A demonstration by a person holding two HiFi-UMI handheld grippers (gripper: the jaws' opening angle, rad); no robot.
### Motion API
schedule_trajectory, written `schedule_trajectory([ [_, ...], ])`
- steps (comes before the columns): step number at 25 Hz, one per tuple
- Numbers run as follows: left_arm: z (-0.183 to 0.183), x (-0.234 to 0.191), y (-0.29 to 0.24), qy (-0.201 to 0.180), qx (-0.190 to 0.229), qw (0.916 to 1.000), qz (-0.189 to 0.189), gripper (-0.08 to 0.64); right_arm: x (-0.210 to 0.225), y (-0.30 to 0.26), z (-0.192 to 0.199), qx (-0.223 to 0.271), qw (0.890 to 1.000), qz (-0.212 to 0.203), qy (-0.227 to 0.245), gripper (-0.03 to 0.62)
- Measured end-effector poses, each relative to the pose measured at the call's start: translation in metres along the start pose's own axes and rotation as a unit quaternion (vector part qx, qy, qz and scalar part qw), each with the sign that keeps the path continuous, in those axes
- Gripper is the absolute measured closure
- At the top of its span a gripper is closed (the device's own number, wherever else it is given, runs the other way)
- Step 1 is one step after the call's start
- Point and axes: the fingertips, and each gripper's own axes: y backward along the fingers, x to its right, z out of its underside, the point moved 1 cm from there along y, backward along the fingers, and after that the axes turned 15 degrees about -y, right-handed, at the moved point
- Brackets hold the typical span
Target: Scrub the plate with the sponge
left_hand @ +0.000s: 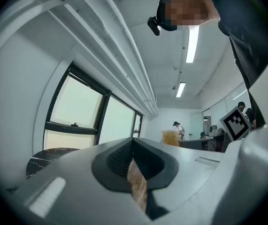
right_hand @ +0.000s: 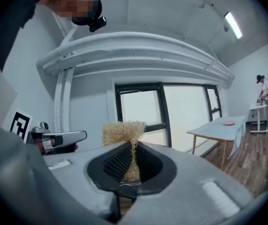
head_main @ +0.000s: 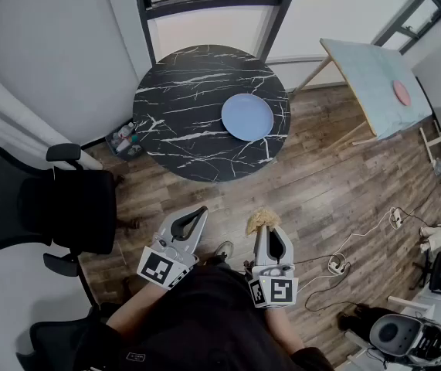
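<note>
Right tongs (right_hand: 134, 146) are clamped tight on the sponge (right_hand: 123, 132), a straw-coloured fibrous tuft. It is pinched at its lower part and its frayed top sticks out above the jaw tips. Left tongs (left_hand: 133, 143) are closed tip to tip with nothing gripped. Only the wood floor (head_main: 320, 192) shows through the slit behind the tips.

Both tongs are held side by side, pointing about level. They hang over the floor on the person's side of the round black marble worktop (head_main: 181, 107), well apart from it.

The plate (head_main: 247, 117) is light blue and lies flat on the worktop, on its right part near the edge facing the person. It is the only thing on the top.

A small bin (head_main: 123, 139) sits on the floor just beside the worktop's left edge. It holds a few small items, too small to tell.

A second table (head_main: 367, 76) stands right of the worktop, carrying a pink disc (head_main: 401, 93).

A black office chair (head_main: 42, 203) is left of the worktop, nearer the person. Cables (head_main: 344, 265) lie on the floor to the right, well apart from the worktop.
</note>
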Motion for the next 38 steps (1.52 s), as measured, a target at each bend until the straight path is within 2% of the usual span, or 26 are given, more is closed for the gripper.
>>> schedule_trajectory([
  [10,0.003,0.017,-0.004,0.001,-0.005,1.0,0.004,0.569,0.008,0.013,-0.002,0.007,1.0,-0.003,-0.008,0.565],
  [15,0.006,0.03,-0.013,0.0,-0.012,0.9999,0.0,0.569,0.021,0.019,-0.003,0.002,1.0,-0.008,0.004,0.565],
  [21,0.01,0.046,-0.029,-0.003,-0.024,0.9995,-0.021,0.568,0.046,0.026,-0.004,-0.009,0.999,-0.028,0.014,0.565],
  [26,0.028,0.056,-0.032,-0.015,-0.058,0.9971,-0.048,0.565,0.073,0.027,-0.002,-0.017,0.999,-0.043,0.01,0.563],
  [32,0.044,0.057,-0.046,-0.011,-0.081,0.9949,-0.06,0.565,0.098,0.016,0.002,-0.029,0.999,-0.043,0.007,0.563],
  [38,0.061,0.032,-0.092,0.001,-0.082,0.9953,-0.051,0.565,0.114,-0.022,0.001,-0.036,0.999,-0.037,0.015,0.564],
])
